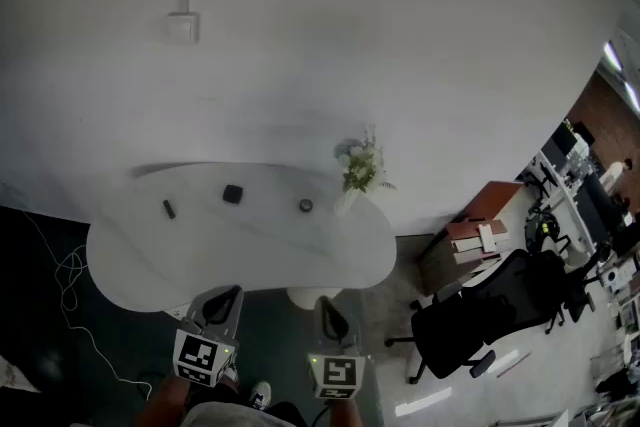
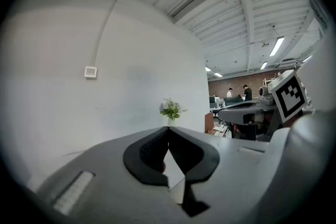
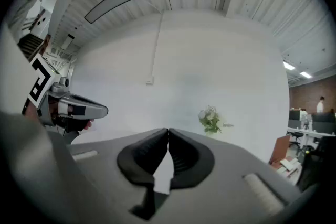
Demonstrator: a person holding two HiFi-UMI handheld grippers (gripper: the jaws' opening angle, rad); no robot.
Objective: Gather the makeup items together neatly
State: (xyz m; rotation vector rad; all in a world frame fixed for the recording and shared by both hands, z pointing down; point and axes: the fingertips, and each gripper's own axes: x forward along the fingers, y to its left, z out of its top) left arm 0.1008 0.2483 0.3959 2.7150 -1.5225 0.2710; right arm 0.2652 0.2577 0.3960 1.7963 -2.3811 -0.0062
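Looking steeply down, the view takes in a white, rounded table [image 1: 250,265] directly ahead of both grippers; a black office chair [image 1: 480,315] stands well off to the right gripper's outer side; the left gripper [image 1: 222,303] and right gripper [image 1: 330,313] hover side by side at the table's near edge, each clenched with jaw tips meeting and nothing between them; a vase of flowers [image 1: 358,173] sits at the far edge, ahead and slightly right of the right gripper. The makeup items lie spread in a loose row beyond the grippers, well apart from one another: a dark square compact [image 1: 232,194] straight ahead of the left gripper; a small round pot [image 1: 305,206] ahead and slightly left of the right gripper; a slim stick [image 1: 169,209] ahead and left of the left gripper. All three look light, hard-shelled and likely to skid on the smooth top; pinching the compact across opposite edges, the pot across its width and the stick at mid-length seems safest.
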